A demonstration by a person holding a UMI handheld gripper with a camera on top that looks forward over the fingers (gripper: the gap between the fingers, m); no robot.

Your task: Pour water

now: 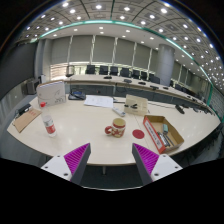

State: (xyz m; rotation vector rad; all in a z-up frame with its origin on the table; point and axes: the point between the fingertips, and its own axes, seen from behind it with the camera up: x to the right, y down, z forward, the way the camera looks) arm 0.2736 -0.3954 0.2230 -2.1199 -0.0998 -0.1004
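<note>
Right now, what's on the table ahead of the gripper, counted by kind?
Bottles: 1, the red-capped bottle
Cups: 1, the patterned cup
Red lids: 1
Cardboard boxes: 1
Total: 4
All lie beyond the open gripper, nothing between its fingers.

On the counter (pixel 90 130), a cup (pixel 119 127) stands ahead of the claw (pixel 112 160), beyond its two spread fingers, with a small disc (pixel 138 133) just to its right. Further right lies an open box (pixel 161 132). Well to the left stands a bottle (pixel 48 122), with a flat board (pixel 26 120) further left. Papers (pixel 99 101) lie behind, toward the far edge. Chairs (pixel 105 71) line the back.
</note>
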